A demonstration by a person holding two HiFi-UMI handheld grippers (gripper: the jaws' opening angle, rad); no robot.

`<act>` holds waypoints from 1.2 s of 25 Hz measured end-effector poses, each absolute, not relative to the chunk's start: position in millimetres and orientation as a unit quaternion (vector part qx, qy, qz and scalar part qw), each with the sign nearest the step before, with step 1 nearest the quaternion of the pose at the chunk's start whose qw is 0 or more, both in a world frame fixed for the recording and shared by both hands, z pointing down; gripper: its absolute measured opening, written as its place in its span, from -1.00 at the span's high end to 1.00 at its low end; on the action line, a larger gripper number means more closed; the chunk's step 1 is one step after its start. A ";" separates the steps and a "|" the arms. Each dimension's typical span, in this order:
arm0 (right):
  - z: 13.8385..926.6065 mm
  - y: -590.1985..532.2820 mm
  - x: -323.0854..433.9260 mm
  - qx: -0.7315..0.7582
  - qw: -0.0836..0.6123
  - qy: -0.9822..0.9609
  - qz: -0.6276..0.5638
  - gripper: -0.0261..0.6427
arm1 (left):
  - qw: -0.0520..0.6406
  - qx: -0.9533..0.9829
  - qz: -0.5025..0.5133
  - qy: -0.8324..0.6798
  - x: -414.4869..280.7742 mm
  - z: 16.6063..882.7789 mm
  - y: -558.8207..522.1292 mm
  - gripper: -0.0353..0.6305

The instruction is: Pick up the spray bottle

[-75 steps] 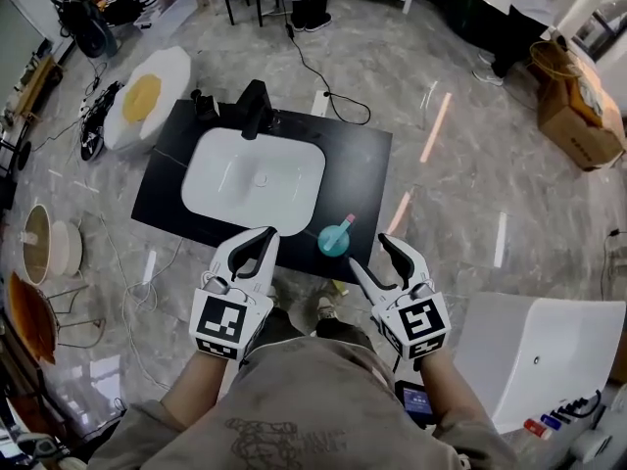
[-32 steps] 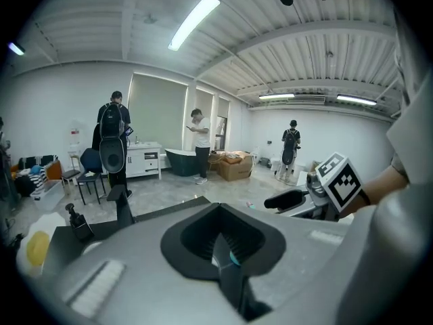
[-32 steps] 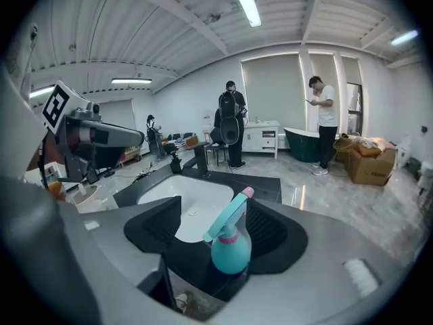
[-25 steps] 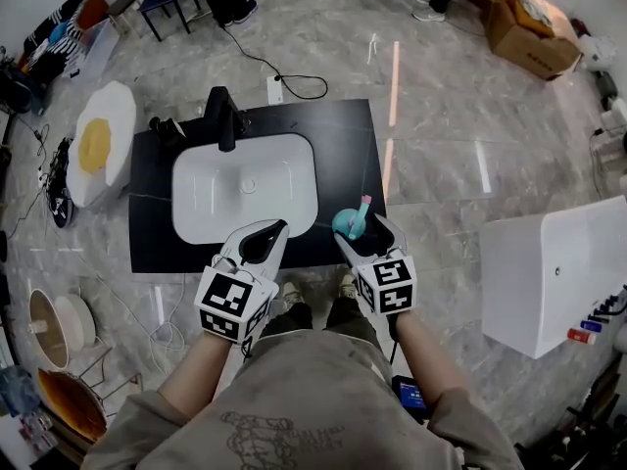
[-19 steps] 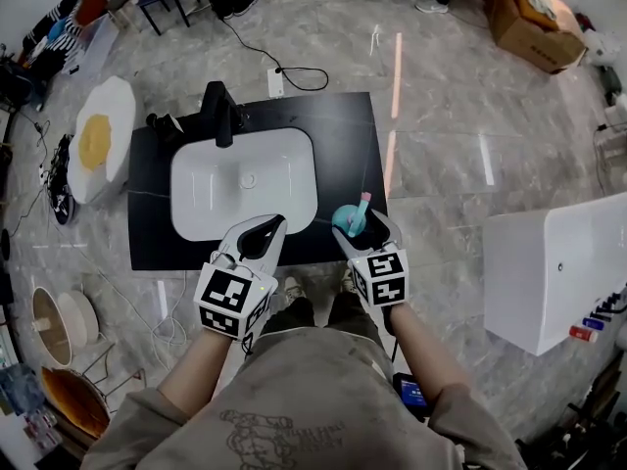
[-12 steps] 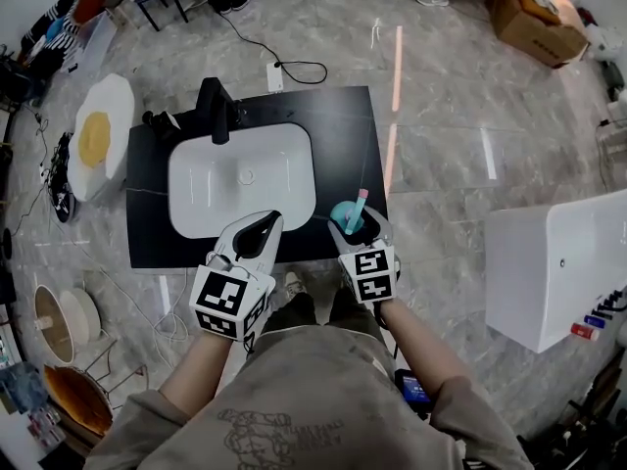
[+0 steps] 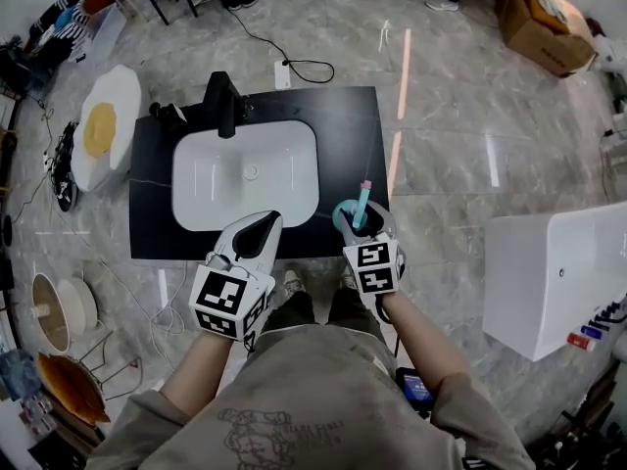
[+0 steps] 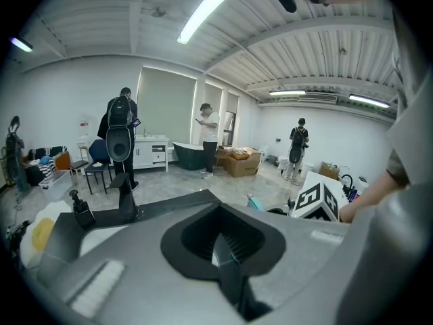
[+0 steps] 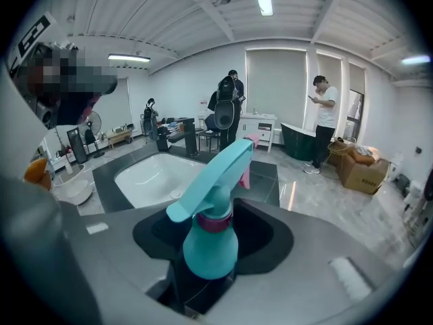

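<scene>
A teal spray bottle [image 7: 349, 212] with a pink nozzle stands at the front right corner of the black countertop [image 7: 343, 135]. My right gripper [image 7: 357, 225] is shut on its body. In the right gripper view the spray bottle [image 9: 210, 246] sits between the jaws, its trigger head pointing up and away. Whether its base still touches the counter is hidden. My left gripper [image 7: 259, 233] hovers over the counter's front edge beside the sink. In the left gripper view the left gripper [image 8: 226, 263] has its jaws closed together with nothing between them.
A white sink basin [image 7: 245, 176] with a black faucet [image 7: 223, 101] fills the counter's middle. An egg-shaped rug [image 7: 103, 130] lies on the floor to the left, a white cabinet [image 7: 558, 272] to the right, a cardboard box [image 7: 544, 27] far right. People stand at the room's far side.
My right gripper has moved forward around the spray bottle and shut on it. The left gripper has barely moved.
</scene>
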State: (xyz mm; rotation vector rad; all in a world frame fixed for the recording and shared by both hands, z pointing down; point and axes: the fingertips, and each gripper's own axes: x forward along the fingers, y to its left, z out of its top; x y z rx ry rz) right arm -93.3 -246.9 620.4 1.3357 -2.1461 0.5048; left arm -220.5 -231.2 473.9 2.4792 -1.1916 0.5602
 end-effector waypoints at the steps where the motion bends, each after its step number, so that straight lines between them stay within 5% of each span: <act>1: 617.4 -245.9 -93.7 0.495 0.273 -0.803 0.191 0.28 | 0.166 0.871 0.195 -0.420 -220.6 473.4 -230.0 0.89; 18: 460.4 -257.5 -100.1 0.461 0.189 -0.862 0.096 0.40 | 0.124 0.865 0.150 -0.463 -243.8 422.0 -244.9 0.89; 30: 312.6 -248.3 -103.2 0.454 0.090 -0.886 -0.011 0.43 | -0.004 0.872 0.124 -0.474 -244.8 324.1 -249.6 0.89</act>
